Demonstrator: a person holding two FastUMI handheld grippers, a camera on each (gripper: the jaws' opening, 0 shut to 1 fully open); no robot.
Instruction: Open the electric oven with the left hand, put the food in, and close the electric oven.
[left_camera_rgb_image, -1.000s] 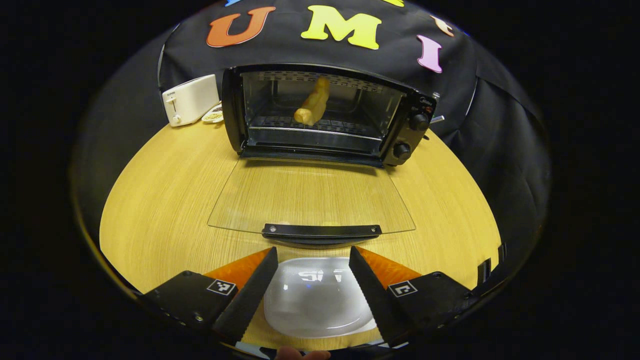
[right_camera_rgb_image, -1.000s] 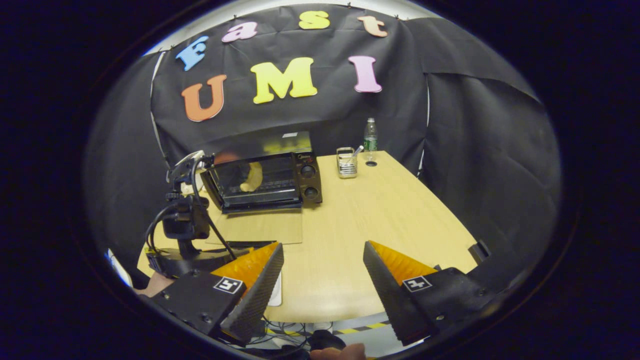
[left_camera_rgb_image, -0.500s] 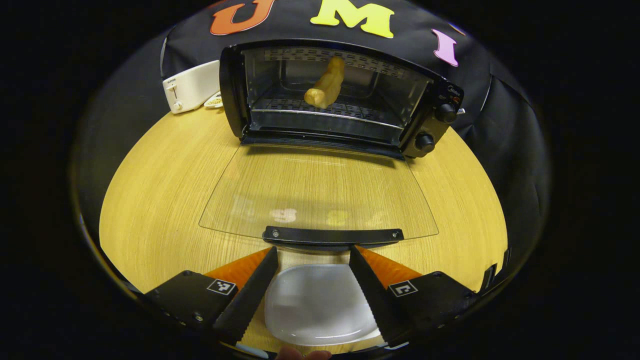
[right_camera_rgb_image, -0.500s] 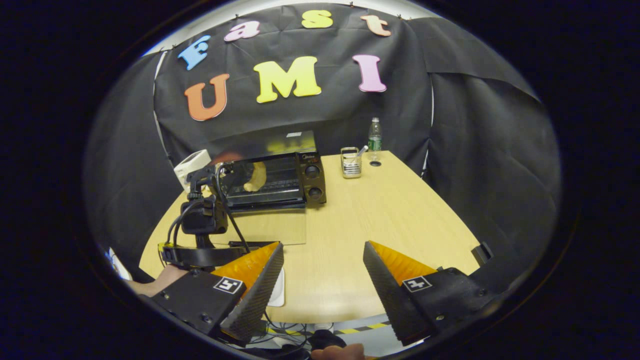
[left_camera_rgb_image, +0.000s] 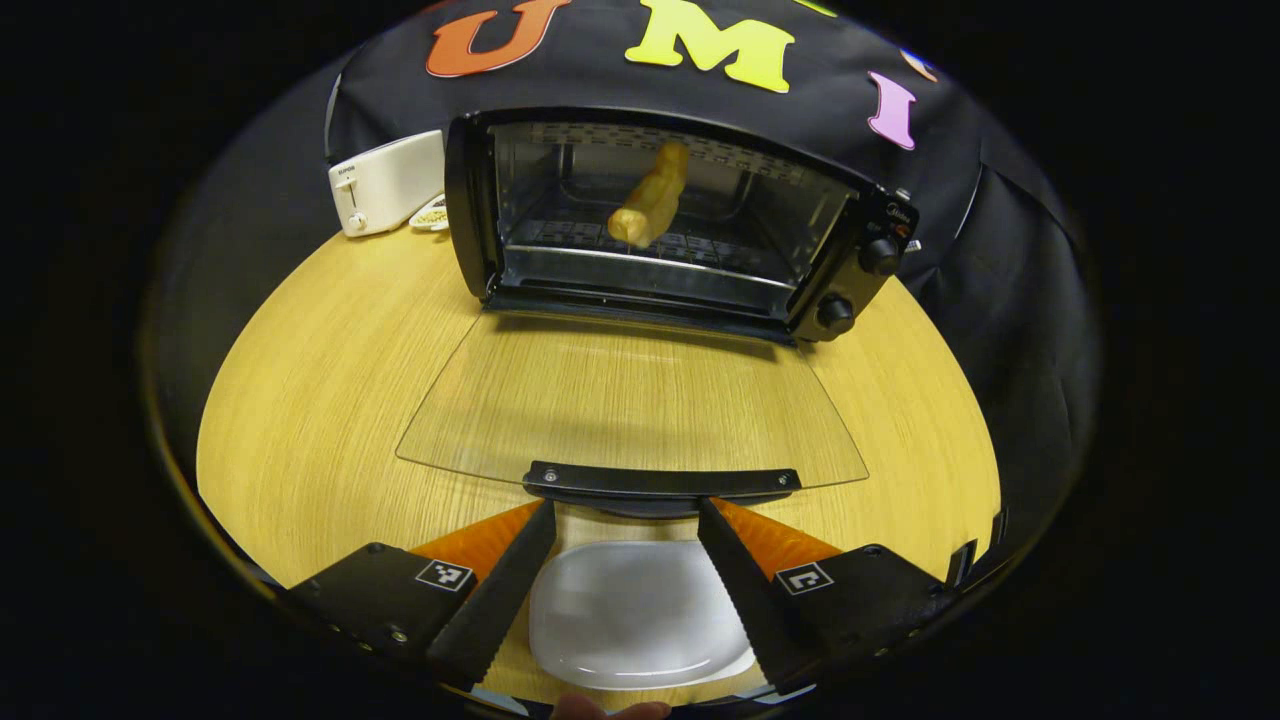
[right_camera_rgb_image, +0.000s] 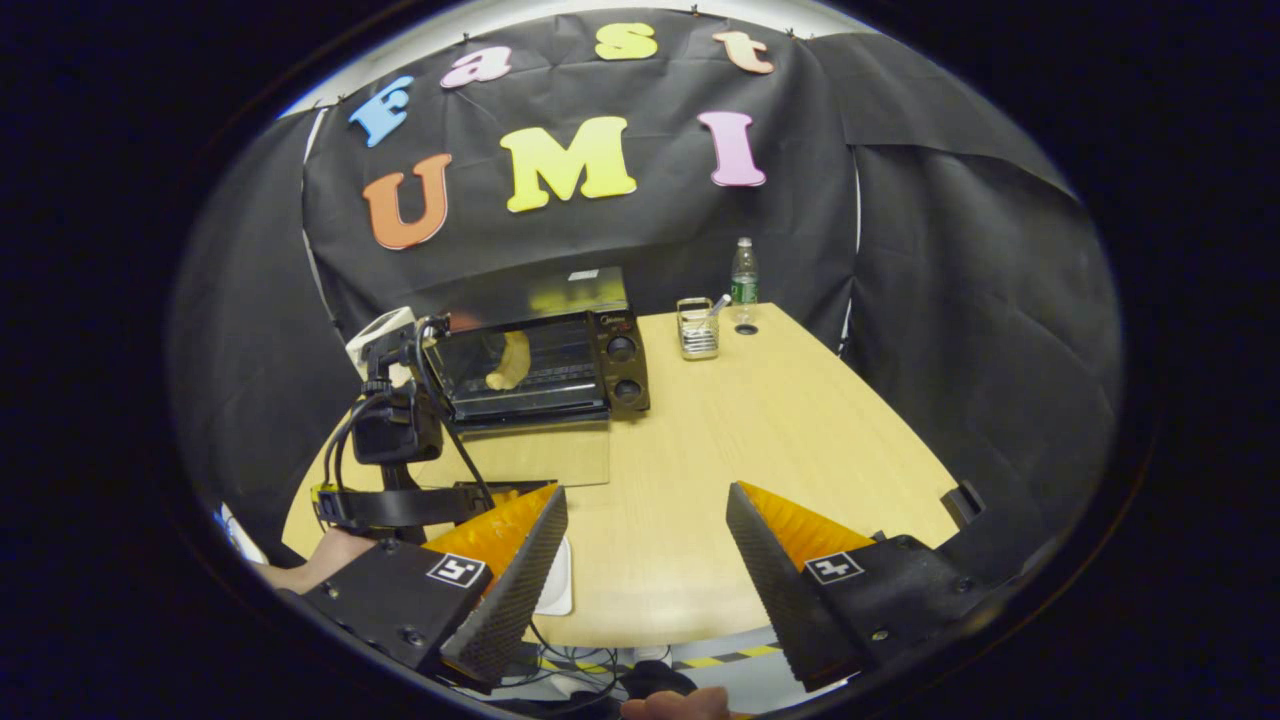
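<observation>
Directly ahead of the left gripper (left_camera_rgb_image: 626, 515), the electric oven (left_camera_rgb_image: 670, 225) stands on the tabletop (left_camera_rgb_image: 320, 380) with its glass door (left_camera_rgb_image: 630, 405) folded down flat toward the gripper. The door handle (left_camera_rgb_image: 660, 482) lies just beyond the fingertips, which sit to either side of its middle section without pinching it; the jaws are spread. The food (left_camera_rgb_image: 650, 196), a long golden piece, rests on the rack inside the oven cavity, well beyond the gripper and slightly to the right of its centreline. Below and between the fingers lies a white plate (left_camera_rgb_image: 640, 612) on the tabletop. Beyond and to the left of the gripper, a white toaster (left_camera_rgb_image: 385, 182) stands beside the oven. The right gripper (right_camera_rgb_image: 646, 515) hangs over the near edge of the tabletop with its jaws spread and nothing between them. From it, the oven lies ahead and to the left, and the left gripper's body with its camera (right_camera_rgb_image: 395, 435) is close on the left. Farther ahead, a small rack (right_camera_rgb_image: 697, 328) and a bottle (right_camera_rgb_image: 742, 272) stand near the far edge.
</observation>
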